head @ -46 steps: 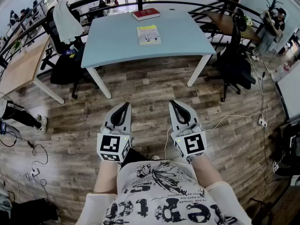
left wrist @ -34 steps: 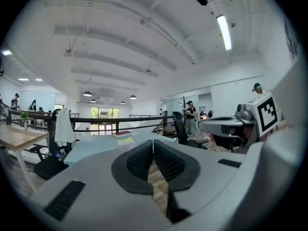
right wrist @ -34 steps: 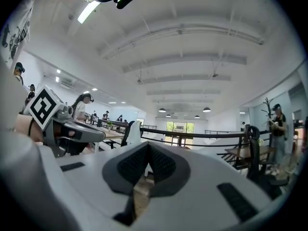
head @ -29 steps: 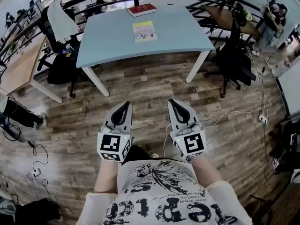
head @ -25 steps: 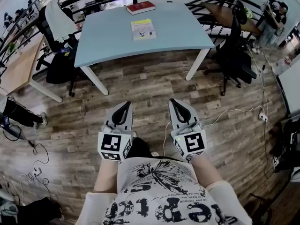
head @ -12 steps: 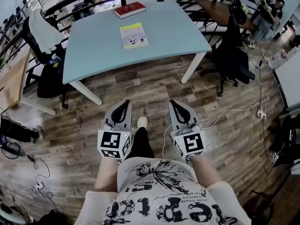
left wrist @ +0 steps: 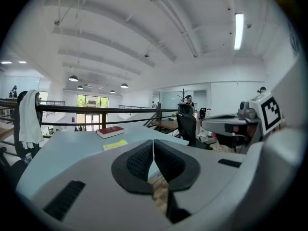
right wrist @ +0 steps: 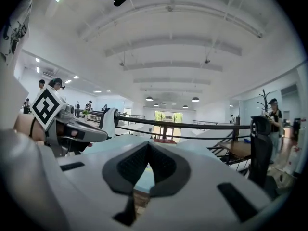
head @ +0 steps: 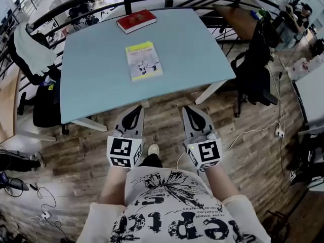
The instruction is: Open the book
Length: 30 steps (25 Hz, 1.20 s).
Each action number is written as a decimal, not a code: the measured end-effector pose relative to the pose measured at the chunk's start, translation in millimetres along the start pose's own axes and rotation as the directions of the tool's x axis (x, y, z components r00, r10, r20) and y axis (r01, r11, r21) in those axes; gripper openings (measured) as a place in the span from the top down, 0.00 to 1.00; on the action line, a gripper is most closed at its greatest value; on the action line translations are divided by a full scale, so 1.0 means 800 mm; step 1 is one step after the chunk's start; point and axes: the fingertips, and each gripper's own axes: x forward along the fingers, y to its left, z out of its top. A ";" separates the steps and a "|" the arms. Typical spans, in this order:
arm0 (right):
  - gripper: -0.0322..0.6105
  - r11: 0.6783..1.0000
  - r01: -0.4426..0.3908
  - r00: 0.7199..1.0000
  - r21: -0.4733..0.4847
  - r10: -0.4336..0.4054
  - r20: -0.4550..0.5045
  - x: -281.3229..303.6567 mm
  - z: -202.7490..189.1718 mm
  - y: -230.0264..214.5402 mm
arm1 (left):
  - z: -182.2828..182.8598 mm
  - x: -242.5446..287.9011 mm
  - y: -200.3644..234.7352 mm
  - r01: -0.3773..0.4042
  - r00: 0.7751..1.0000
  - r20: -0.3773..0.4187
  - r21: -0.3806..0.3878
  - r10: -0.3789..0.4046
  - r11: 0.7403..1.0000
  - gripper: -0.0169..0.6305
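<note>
Fingers of left gripper and right gripper are clenched empty; thin yellow paperback book, mid pale blue table, looks light and floppy: take cover's free edge.

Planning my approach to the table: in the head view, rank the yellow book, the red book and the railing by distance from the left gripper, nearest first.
1. The yellow book, mid-table, straight ahead of the left gripper.
2. The red book, at the table's far edge.
3. The railing, just beyond the table.
</note>
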 end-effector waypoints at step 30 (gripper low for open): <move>0.94 0.940 -0.342 0.938 -0.004 0.341 -0.066 0.344 -0.047 -0.213 | -0.085 0.391 0.101 -0.090 0.964 -0.249 0.003 0.088 0.996 0.94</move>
